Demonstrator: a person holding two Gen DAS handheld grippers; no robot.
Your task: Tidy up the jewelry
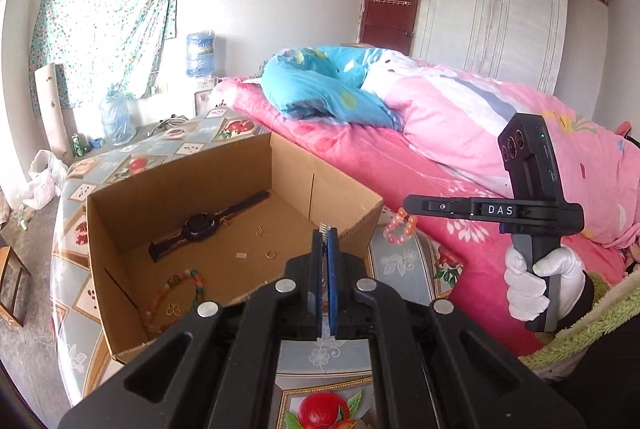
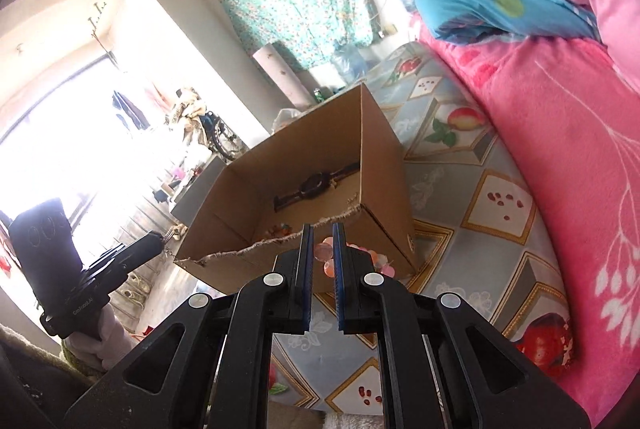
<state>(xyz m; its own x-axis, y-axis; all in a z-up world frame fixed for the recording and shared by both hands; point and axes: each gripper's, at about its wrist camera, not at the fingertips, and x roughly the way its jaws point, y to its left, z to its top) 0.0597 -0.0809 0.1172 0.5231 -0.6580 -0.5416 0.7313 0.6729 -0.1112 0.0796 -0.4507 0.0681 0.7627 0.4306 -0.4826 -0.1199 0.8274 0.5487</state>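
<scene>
Pink bead bracelet [image 1: 401, 228] pinched in right gripper [image 1: 409, 206], hanging just right of box [image 1: 224, 185] | left gripper [image 1: 326, 235] fingers pressed on small silver chain piece [image 1: 325, 227] over near wall | we carry both over the rim, drop beside watch [image 1: 204, 225].

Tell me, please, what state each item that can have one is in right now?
left gripper: shut on a small silvery chain piece.
right gripper: shut on a pink bead bracelet, hanging from its tip.
cardboard box: open on top, upright on the table.
black watch: lying flat in the box.
multicoloured bead bracelet: lying in the box.
gold ring: lying on the box floor.
</scene>
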